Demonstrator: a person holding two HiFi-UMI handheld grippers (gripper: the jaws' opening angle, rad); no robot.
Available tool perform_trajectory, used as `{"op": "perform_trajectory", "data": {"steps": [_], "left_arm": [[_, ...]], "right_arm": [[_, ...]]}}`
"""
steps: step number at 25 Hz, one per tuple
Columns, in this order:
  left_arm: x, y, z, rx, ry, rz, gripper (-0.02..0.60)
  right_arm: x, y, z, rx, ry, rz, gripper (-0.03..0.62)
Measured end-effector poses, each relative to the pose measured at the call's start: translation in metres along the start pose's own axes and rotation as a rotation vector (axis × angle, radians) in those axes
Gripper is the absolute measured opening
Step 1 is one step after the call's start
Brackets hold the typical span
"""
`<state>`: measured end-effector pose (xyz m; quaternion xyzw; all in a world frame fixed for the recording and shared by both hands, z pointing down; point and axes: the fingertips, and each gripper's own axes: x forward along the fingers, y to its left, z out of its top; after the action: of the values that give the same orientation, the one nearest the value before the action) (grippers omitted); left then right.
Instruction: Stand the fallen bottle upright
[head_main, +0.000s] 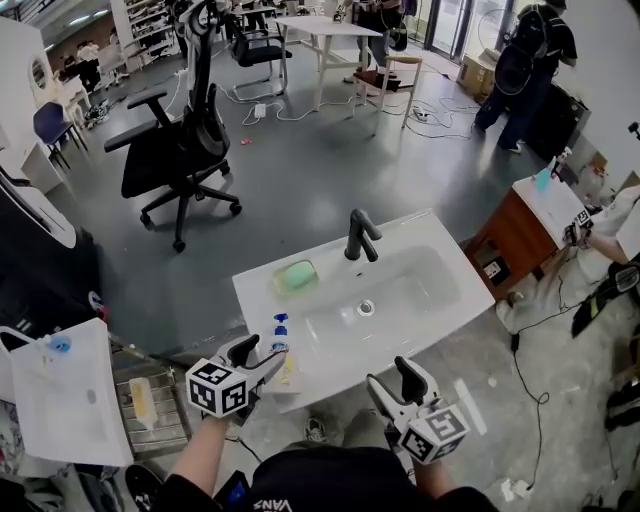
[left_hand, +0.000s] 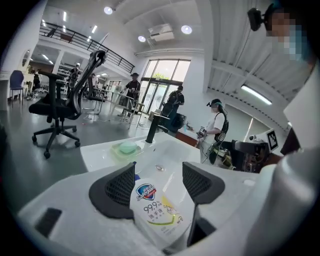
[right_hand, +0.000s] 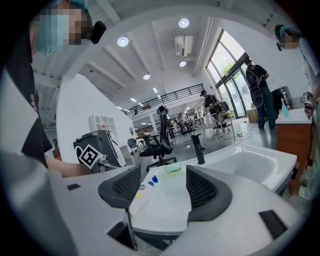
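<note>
The bottle (head_main: 282, 350) lies on its side on the near left corner of the sink (head_main: 256, 296), with its blue cap pointing away from me. My left tool (left_hand: 159, 176) is spread wide astride the bottle's body, and as far as I can judge the pads are not yet pressing. My right tool (right_hand: 160, 186) is spread too and carries nothing. The bottle looks like light, glossy plastic, probably slippery and a little squashy, so I would clamp its flat sides at mid-label rather than at the pump.
</note>
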<state>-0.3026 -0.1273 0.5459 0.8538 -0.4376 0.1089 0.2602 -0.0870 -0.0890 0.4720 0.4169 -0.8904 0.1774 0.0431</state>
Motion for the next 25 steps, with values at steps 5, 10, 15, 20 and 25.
{"op": "perform_trajectory", "data": {"steps": [5, 10, 15, 20, 25], "left_arm": [[0.021, 0.022, -0.001, -0.149, 0.088, -0.057, 0.295], [0.046, 0.028, -0.002, -0.272, 0.232, -0.12, 0.296], [0.065, 0.047, -0.023, -0.335, 0.403, -0.083, 0.301], [0.083, 0.063, -0.026, -0.393, 0.472, -0.032, 0.301], [0.098, 0.067, -0.032, -0.416, 0.561, 0.001, 0.301]], "right_arm": [[0.002, -0.007, 0.001, 0.008, -0.003, 0.0, 0.27], [0.004, -0.018, 0.006, 0.001, 0.005, 0.017, 0.268], [0.003, -0.033, 0.009, -0.001, 0.006, 0.024, 0.268], [0.003, -0.053, 0.012, 0.006, 0.02, 0.03, 0.268], [0.005, -0.071, 0.021, -0.001, 0.018, 0.042, 0.268]]}}
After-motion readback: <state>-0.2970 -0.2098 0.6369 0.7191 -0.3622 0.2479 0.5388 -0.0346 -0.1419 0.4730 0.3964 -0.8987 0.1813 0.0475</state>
